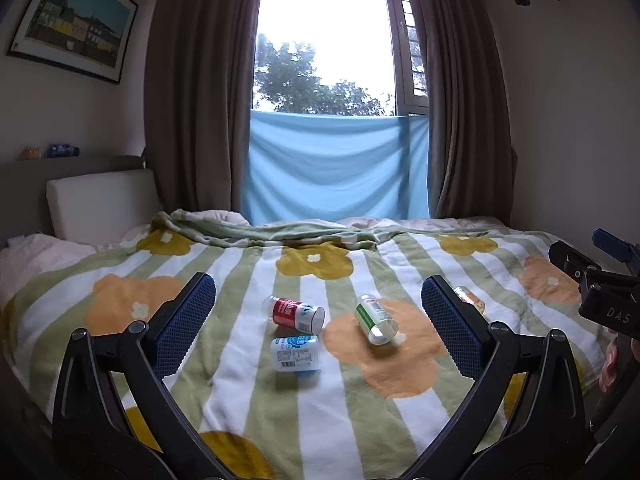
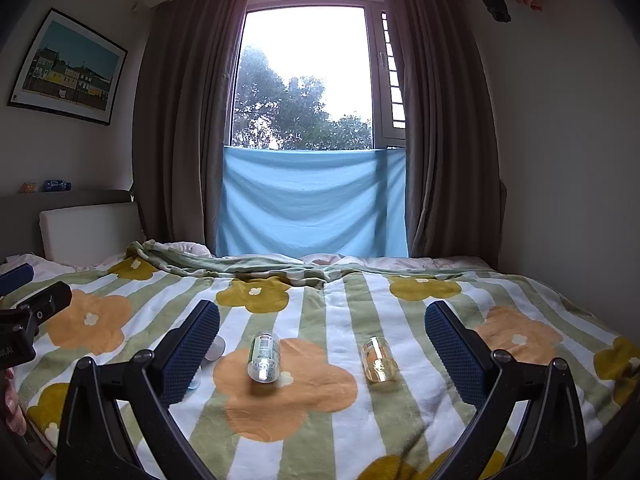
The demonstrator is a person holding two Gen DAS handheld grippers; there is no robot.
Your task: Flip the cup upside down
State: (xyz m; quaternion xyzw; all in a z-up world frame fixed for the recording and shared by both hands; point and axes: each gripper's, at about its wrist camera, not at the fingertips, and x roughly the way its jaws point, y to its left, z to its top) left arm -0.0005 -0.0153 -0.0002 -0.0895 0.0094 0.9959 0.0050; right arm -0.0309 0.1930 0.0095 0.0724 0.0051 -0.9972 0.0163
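Lying on their sides on the fleecy striped floral bed blanket [image 1: 240, 380], four clear plastic label-wrapped cups [image 1: 294, 314] rest ahead between the wide-spread left claw [image 1: 318, 308] and wide-spread right claw [image 2: 322, 334], mouths mostly camera-facing.

On the striped, flower-patterned blanket [image 1: 248, 392], the red-labelled plastic cup [image 1: 294, 314] lies on its side just behind the blue-and-white-labelled plastic cup [image 1: 296, 353]. To their right lies the green-labelled clear plastic cup [image 1: 375, 319], and further right the orange-labelled clear plastic cup [image 2: 378, 359], apart from it. Behind the blanket a light blue cloth [image 1: 336, 168] hangs between brown curtains [image 1: 196, 92]
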